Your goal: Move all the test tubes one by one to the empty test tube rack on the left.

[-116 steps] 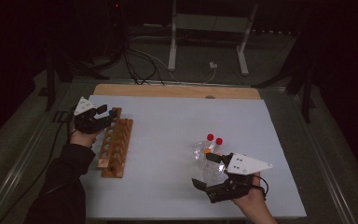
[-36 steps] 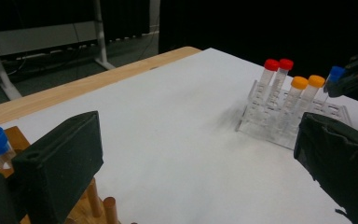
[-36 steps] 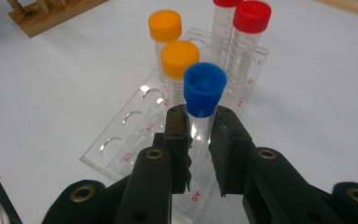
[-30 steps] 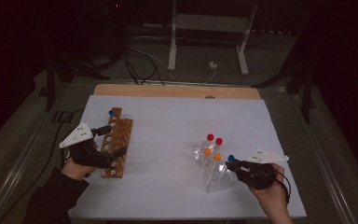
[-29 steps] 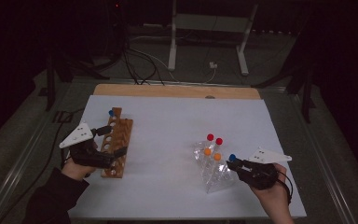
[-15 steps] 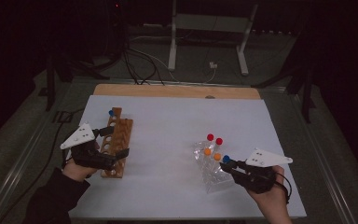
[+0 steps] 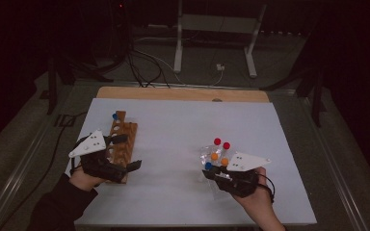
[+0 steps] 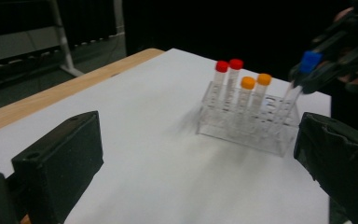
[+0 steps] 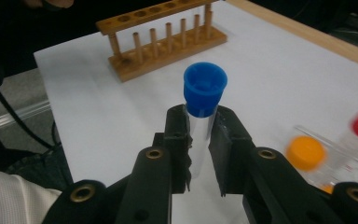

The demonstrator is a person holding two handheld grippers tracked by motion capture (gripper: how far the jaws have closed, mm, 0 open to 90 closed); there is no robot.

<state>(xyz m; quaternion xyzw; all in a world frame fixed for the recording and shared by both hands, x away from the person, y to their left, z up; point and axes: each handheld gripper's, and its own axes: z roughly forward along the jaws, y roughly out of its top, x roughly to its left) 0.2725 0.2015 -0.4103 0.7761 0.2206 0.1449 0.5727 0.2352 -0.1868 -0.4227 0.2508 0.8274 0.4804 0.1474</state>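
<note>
On the white bench (image 7: 173,125), near its right front, we see the right claw (image 7: 213,171) clamped on a clear test tube with a blue cap (image 9: 204,88). In the right gripper view, the two black jaws press the tube's glass body just below the cap, and the tube stands roughly upright between them. In the left gripper view, the tube's lower end is at the near end of a clear plastic rack (image 8: 247,126); we cannot tell whether it sits in a hole or hangs just above one.

The plastic rack holds two red-capped tubes (image 8: 228,77) and two orange-capped tubes (image 8: 255,88), all upright and close together at its far end.

Well apart, on the bench's left side, lies a wooden test tube rack (image 7: 121,144) with one blue-capped tube (image 7: 115,116) at its far end. The left claw (image 7: 127,153) sits over the near end of this wooden rack. Its jaws stand wide apart, holding nothing, as the left gripper view shows.
</note>
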